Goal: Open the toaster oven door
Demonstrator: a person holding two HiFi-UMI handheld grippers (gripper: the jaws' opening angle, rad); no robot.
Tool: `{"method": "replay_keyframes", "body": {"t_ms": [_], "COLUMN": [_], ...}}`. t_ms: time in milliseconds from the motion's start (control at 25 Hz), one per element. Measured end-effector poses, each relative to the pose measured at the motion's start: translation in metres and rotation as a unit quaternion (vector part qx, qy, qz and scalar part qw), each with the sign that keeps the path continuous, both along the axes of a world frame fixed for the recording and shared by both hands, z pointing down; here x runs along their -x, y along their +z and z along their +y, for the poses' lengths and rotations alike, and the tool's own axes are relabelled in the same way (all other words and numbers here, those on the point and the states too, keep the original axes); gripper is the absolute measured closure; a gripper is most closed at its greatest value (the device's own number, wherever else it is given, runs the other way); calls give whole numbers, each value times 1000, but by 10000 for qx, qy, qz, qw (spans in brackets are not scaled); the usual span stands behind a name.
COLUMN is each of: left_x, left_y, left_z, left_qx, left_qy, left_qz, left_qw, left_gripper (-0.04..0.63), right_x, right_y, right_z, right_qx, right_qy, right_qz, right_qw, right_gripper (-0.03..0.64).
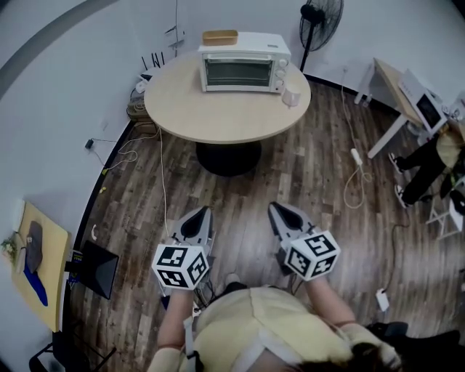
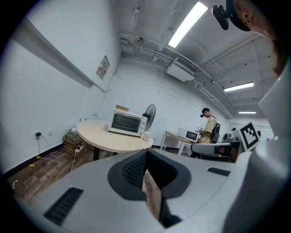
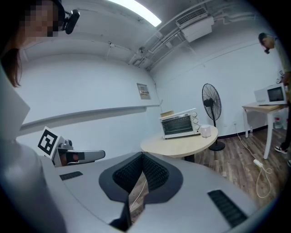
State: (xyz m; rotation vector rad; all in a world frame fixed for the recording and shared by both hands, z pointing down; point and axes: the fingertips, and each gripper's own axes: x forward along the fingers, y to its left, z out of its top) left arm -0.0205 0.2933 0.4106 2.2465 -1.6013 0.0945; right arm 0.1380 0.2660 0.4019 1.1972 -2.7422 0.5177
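A white toaster oven (image 1: 243, 63) stands at the back of a round beige table (image 1: 218, 112), its glass door closed. It also shows far off in the left gripper view (image 2: 128, 123) and the right gripper view (image 3: 180, 123). My left gripper (image 1: 197, 216) and right gripper (image 1: 280, 211) hang side by side over the wooden floor, well short of the table and pointing toward it. Each one's jaws meet at the tips, seen up close on the left gripper (image 2: 146, 154) and the right gripper (image 3: 142, 157), with nothing between them.
A white cup (image 1: 291, 96) sits right of the oven and a flat brown box (image 1: 220, 37) lies on top of it. A black fan (image 1: 320, 22) stands behind the table. At right are a desk with a microwave (image 1: 418, 98), a person (image 1: 429, 163) and floor cables (image 1: 356, 182).
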Motion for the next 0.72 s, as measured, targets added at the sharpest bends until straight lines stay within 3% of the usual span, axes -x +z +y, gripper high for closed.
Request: {"method": "replay_keyframes", "body": {"t_ms": [160, 720], "left_x": [6, 47], "left_y": [0, 23], "left_z": [-15, -51], "left_qx": [139, 448], "left_qy": [183, 252], "left_qz": [310, 152], "left_qw": [9993, 9986], "left_gripper": [594, 594], "right_x": [10, 49], "right_y": [0, 18], "right_z": [-14, -51], "right_qx": [41, 374], "right_qy": [46, 342], "right_qz": [-22, -124], "right_qw": [10000, 9986], "right_gripper": [614, 614]}}
